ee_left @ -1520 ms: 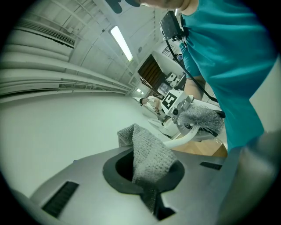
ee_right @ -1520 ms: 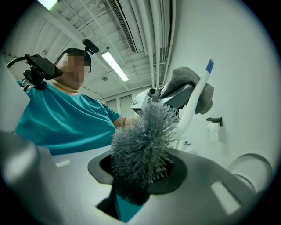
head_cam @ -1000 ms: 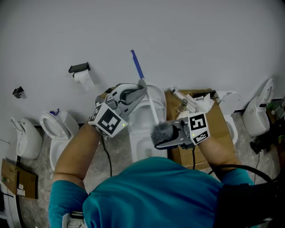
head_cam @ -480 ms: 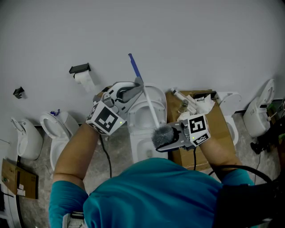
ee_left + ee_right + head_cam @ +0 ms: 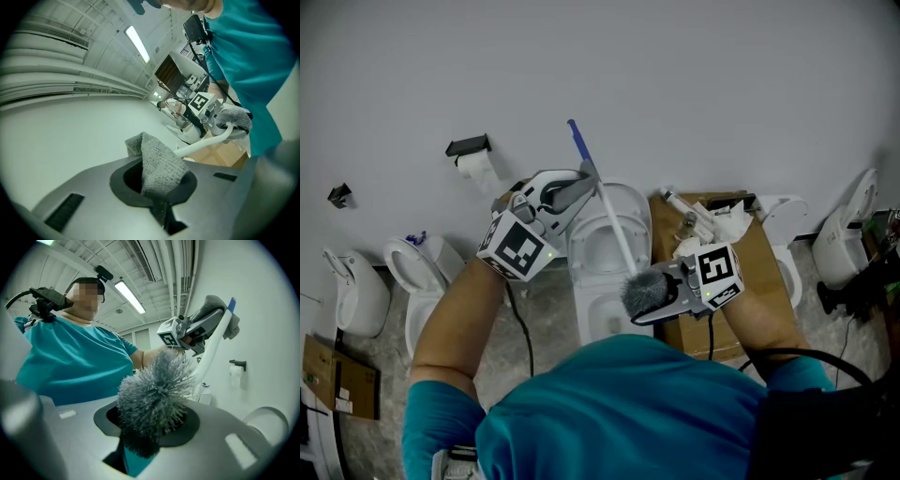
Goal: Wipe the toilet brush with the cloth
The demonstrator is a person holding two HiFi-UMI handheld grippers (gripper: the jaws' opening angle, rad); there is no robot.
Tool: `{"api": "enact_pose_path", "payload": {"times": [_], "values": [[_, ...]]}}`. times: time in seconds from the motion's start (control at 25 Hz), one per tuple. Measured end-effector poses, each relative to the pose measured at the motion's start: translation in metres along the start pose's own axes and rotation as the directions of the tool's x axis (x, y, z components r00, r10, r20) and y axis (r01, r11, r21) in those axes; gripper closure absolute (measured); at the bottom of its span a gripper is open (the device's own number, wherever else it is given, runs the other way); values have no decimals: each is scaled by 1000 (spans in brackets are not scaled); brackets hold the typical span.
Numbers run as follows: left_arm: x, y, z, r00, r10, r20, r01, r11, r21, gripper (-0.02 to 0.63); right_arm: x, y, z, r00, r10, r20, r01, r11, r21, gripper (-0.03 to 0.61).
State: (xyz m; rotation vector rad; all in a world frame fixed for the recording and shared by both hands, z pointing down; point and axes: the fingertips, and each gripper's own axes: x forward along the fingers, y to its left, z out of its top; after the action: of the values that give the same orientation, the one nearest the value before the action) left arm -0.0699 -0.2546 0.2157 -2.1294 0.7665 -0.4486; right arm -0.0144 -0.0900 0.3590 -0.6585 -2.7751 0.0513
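The toilet brush has a white handle (image 5: 614, 230) with a blue tip (image 5: 575, 133) and a grey bristle head (image 5: 640, 289). My right gripper (image 5: 649, 294) is shut on the bristle head, which fills its jaws in the right gripper view as a bristle head (image 5: 152, 397). My left gripper (image 5: 584, 184) is shut on a grey cloth (image 5: 159, 166), pressed around the upper handle just below the blue tip. From the left gripper view the handle (image 5: 201, 145) runs off to the bristle head (image 5: 236, 117). In the right gripper view the cloth (image 5: 220, 305) wraps the handle (image 5: 213, 350).
A white toilet (image 5: 605, 248) stands right under the brush. To its right is a cardboard box (image 5: 750, 248) with loose items. A toilet-paper holder (image 5: 469, 146) hangs on the wall. More toilets stand at the left (image 5: 417, 267) and right (image 5: 848, 230).
The brush's blue tip has dropped slightly to the left and the left gripper has shifted a little left with it. The right gripper has tilted slightly. Both grips are unchanged.
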Motion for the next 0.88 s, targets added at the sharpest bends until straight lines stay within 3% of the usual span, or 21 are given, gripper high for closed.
{"api": "enact_pose_path", "payload": {"times": [0.88], "values": [[-11,39,-15,996,86,-39,-86,996,14,601,4,7,-4,999,31,-35,-32,999,-21,431]]}}
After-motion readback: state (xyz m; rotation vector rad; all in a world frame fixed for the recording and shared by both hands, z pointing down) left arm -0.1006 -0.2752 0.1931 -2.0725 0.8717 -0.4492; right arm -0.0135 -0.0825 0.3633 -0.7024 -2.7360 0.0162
